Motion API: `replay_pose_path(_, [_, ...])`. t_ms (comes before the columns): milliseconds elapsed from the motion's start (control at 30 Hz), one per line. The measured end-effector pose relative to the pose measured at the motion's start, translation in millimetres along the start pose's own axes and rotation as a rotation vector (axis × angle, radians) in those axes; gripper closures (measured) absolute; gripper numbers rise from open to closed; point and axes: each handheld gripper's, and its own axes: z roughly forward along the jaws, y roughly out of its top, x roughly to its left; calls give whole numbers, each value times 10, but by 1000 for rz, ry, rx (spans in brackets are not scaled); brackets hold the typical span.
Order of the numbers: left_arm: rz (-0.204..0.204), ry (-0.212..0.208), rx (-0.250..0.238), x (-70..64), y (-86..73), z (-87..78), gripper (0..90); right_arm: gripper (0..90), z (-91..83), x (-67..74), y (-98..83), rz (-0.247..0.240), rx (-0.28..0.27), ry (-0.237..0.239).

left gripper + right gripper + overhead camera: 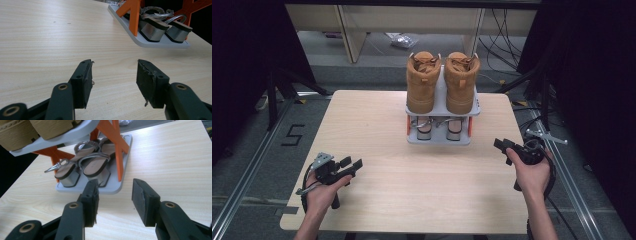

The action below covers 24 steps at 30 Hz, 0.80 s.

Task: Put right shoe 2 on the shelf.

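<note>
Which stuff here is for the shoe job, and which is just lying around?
For the job:
- shoe rack
- tan boots on its top shelf
- silver sandals on its bottom shelf
- left hand-held gripper, open
- right hand-held gripper, open

Just lying about:
- cables on the floor
- clear bag on the floor

Pair of silver block-heel sandals (82,168) on the lower tier of a grey shoe rack (439,139) with orange supports, side by side, upright, heels toward the person, straps arched over brown insoles. Pair of tan boots (442,82) stands upright on the top tier, heels toward the person, touching nothing else.
</note>
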Motion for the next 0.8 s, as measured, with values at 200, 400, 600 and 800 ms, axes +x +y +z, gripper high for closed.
replay_pose_path(200, [-1,-1,0,-3,-9,0,460,573,6,-31,-70,-11,4,9])
replay_pose_path(400, [-3,0,0,-2,-9,-3,460,565,-17,-13,-186,-17,-5,12])
replay_pose_path(600, [-3,1,0,-8,-23,-1,460,560,-46,16,-292,-1,-30,23])
replay_pose_path(800, [-2,-4,-3,-15,-26,-3,461,557,-50,-31,-369,-22,-27,19])
